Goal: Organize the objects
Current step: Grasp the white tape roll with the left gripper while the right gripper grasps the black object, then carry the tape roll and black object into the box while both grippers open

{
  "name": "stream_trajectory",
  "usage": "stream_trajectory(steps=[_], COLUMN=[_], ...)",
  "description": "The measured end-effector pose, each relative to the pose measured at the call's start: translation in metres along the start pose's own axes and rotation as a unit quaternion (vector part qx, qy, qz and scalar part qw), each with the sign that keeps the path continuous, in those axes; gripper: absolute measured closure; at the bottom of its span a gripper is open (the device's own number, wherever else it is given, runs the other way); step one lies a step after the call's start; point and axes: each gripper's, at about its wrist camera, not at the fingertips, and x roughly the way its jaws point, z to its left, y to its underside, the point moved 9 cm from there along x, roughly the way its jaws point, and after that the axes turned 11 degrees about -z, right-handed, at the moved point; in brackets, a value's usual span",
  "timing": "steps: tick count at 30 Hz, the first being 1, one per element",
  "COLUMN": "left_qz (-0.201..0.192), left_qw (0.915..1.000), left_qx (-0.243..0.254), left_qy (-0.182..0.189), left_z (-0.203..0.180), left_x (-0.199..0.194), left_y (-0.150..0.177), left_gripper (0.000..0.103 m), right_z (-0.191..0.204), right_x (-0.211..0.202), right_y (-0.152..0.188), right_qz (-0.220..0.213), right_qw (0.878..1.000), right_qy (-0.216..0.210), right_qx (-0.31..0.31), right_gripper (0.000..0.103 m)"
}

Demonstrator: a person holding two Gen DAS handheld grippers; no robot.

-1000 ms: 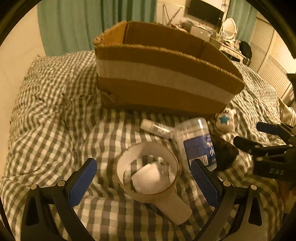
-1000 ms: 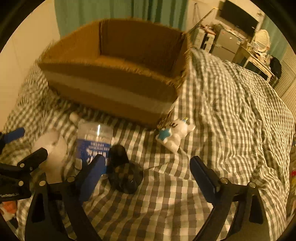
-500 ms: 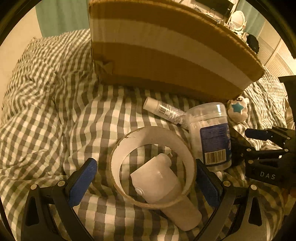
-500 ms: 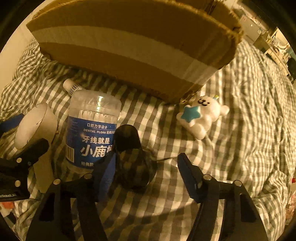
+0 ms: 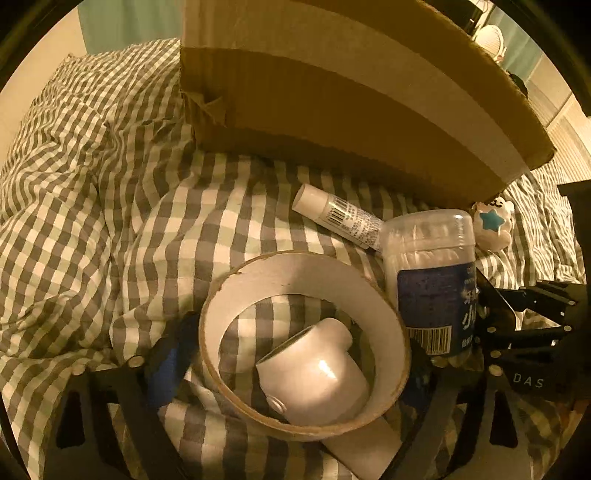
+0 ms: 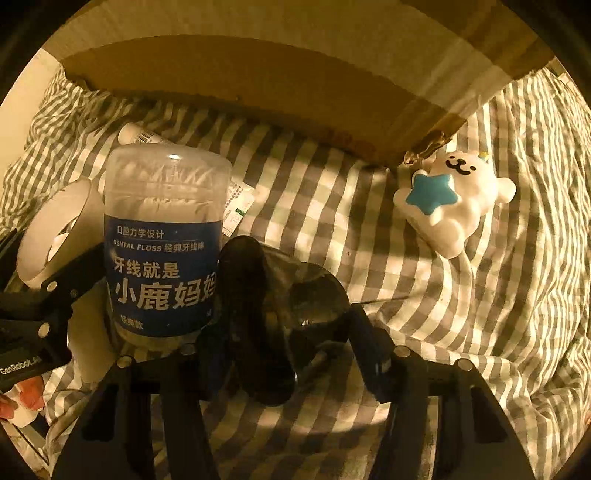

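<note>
Checked grey-and-white bed cover (image 5: 92, 221), rumpled, under warm yellow light; teal curtain (image 5: 125, 26) and pale wall at the upper left of the left wrist view. Across the top of both views, a cardboard box (image 5: 351, 122) standing on the bed, banded with pale tape.

Most legible of the clutter in front of the box: a clear jar (image 6: 162, 266) lying at left of centre in the right wrist view, blue label printed "DENTAL FLOSS" among white Chinese characters, the largest line reading 小鹿妈妈. Just behind the jar, a slim white tube (image 5: 340, 218) with a barcode and fine print too small to read. On the black gripper bodies at the frame edges, "DAS" at lower right of the left view and a partly cut-off "GenRobot" at lower left of the right view.

At lower centre of the left view, the left hand-held gripper (image 5: 299, 339), having just been narrowing, pads set against both sides of a roll of tape (image 5: 295, 269) lying flat on the bed, with a white bottle (image 5: 314, 373) poking through the ring.

At lower centre of the right view, the right hand-held gripper (image 6: 286, 338), having just been closing, clamped on a dark glossy object (image 6: 258, 295) beside the jar.

At upper right, by the box corner, a white bear toy (image 6: 458, 199) hugging a blue star.
</note>
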Motion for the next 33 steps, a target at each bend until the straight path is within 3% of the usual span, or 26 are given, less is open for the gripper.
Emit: stream_trajectory(steps=[3,8,18,22,33], left_qz=[0.006,-0.007,-0.041,-0.058,-0.095], left_qw=[1.0000,0.9990,0.9968,0.9956,0.9916], left_qx=[-0.002,0.038,0.059,0.069,0.088], left_qy=[-0.003,-0.024,-0.035,-0.025,0.012], left_z=[0.001,0.002,-0.007,-0.015,-0.046], left_x=[-0.004,-0.008,-0.041,-0.058,-0.104], left_y=[0.004,0.002,-0.011,-0.016,-0.033], left_gripper=[0.022,0.022,0.022,0.022,0.022], right_z=[-0.003,-0.002,-0.007,0.000,0.010], right_x=[-0.015,-0.037,-0.066,-0.087,-0.145], right_y=[0.003,0.008,0.019,-0.018,-0.035], right_qz=[-0.025,-0.057,-0.112,-0.144,-0.218], right_qw=[0.999,0.997,0.992,0.986,0.970], right_qy=[0.034,0.054,0.061,0.080,0.095], right_qx=[-0.008,-0.020,-0.016,-0.023,-0.049], right_gripper=[0.046,0.046,0.046,0.046,0.046])
